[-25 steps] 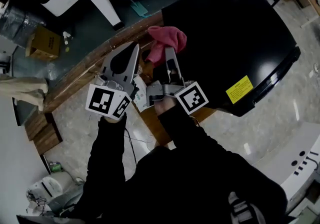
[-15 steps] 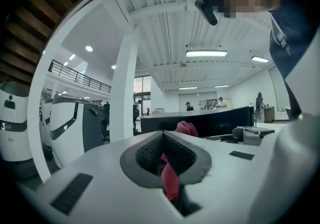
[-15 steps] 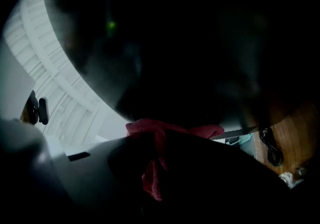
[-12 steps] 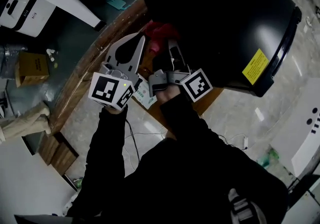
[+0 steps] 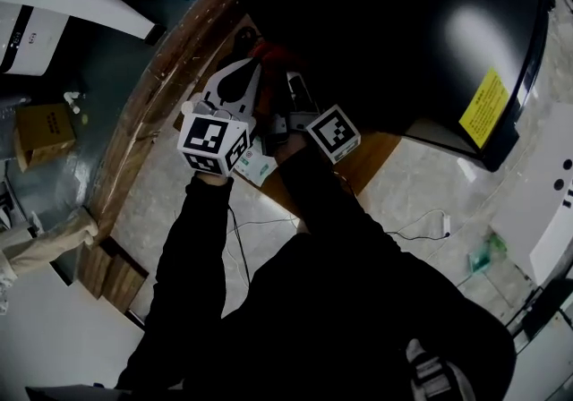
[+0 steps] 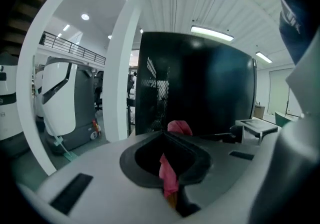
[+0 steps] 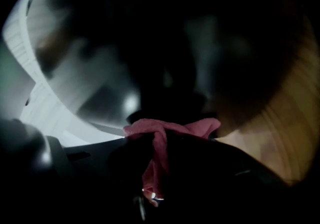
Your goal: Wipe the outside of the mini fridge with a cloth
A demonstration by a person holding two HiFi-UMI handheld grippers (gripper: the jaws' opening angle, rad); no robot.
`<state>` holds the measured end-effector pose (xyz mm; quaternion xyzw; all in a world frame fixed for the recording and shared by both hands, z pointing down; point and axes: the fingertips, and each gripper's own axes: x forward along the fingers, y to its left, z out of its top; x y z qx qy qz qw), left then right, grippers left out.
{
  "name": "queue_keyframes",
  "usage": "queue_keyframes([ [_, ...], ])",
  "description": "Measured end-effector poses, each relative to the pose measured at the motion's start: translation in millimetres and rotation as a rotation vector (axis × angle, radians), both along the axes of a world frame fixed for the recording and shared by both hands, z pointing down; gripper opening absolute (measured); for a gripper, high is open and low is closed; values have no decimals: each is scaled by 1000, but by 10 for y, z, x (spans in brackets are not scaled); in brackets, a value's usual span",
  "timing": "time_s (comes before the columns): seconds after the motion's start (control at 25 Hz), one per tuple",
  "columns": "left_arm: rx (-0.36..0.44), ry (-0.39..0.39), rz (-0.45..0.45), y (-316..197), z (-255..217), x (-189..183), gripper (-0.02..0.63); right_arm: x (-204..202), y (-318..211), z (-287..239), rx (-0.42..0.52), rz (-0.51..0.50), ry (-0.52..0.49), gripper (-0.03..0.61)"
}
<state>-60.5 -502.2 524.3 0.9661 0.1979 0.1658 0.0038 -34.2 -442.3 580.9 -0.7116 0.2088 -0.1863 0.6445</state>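
Leaning in, you have brought the black mini fridge (image 5: 385, 23) to fill far more of the head view than a second ago, and both grippers have moved up to its shadowed side wall. Your left gripper (image 5: 240, 77) is clenched, with a strip of the pink cloth (image 5: 269, 54) caught in its seam. Your right gripper (image 5: 293, 81) clamps the same cloth, bunched over its tips. Contact with the fridge can't be confirmed, but the wiping stroke looks ready to begin.
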Motion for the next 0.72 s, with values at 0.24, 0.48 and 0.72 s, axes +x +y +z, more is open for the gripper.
queue_keyframes([
  [0.24, 25, -180, -8, -37, 918, 54, 6, -11, -13, 741, -21, 13, -138, 64],
  [0.48, 35, -281, 7, -63, 1351, 78, 6, -20, 9, 1404, -83, 4, -242, 64],
  [0.72, 37, -279, -9, -45, 1298, -58, 6, -49, 77, 1906, -99, 25, -352, 64],
])
